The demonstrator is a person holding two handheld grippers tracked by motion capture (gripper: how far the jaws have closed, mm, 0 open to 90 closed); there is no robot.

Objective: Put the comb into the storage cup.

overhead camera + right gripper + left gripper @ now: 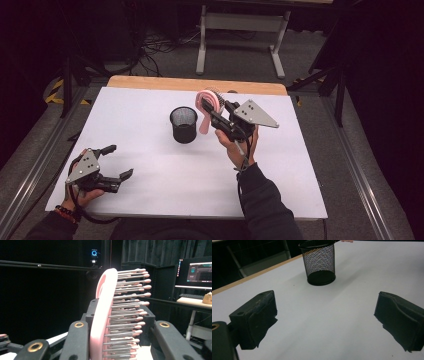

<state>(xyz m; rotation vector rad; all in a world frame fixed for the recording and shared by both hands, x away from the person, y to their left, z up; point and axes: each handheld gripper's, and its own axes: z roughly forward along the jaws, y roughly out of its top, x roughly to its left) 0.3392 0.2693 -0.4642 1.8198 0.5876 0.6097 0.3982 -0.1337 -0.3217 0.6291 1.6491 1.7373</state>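
Jaws of our right gripper (216,111) clench a pink hairbrush (206,107) lifted beside the mesh cup (183,124), so next we likely lower its handle in, while our left gripper (118,161) rests released on the bench (280,165).

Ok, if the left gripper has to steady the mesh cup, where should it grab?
Judging by its pose, take the mesh cup by its wall near the rim, coming from its near-left side. It stands upright and open-topped, and the left gripper, jaws wide, already faces it across bare table. The brush hangs on the other side.
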